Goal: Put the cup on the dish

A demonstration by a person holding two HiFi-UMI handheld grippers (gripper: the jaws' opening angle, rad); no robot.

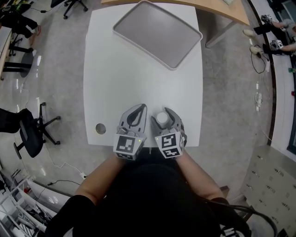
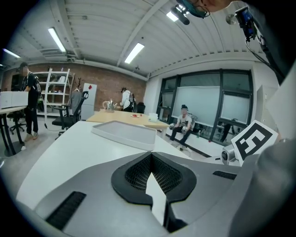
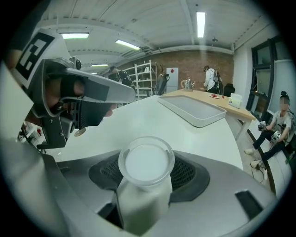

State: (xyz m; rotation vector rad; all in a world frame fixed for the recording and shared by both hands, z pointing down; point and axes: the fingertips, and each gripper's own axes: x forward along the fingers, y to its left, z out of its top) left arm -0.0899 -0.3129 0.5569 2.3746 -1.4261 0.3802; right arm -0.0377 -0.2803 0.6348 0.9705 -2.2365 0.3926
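Observation:
A frosted white cup (image 1: 162, 118) stands upright near the front edge of the white table (image 1: 138, 83). My right gripper (image 1: 163, 112) is open, its jaws standing wide around the cup. In the right gripper view the cup (image 3: 146, 163) fills the hollow between the mesh pads; I see no squeeze on it. My left gripper (image 1: 140, 109) lies just to its left, shut and empty, and its jaws meet at the tip (image 2: 151, 154). A grey tray (image 1: 157, 32) sits empty at the far end of the table, also seen as the tray (image 3: 194, 111) ahead and to the right.
A small round grey disc (image 1: 100, 128) lies on the table at the front left corner. A wooden table (image 1: 222, 11) stands beyond the tray. An office chair (image 1: 32, 134) is on the floor at the left. People (image 2: 182, 125) sit and stand far back.

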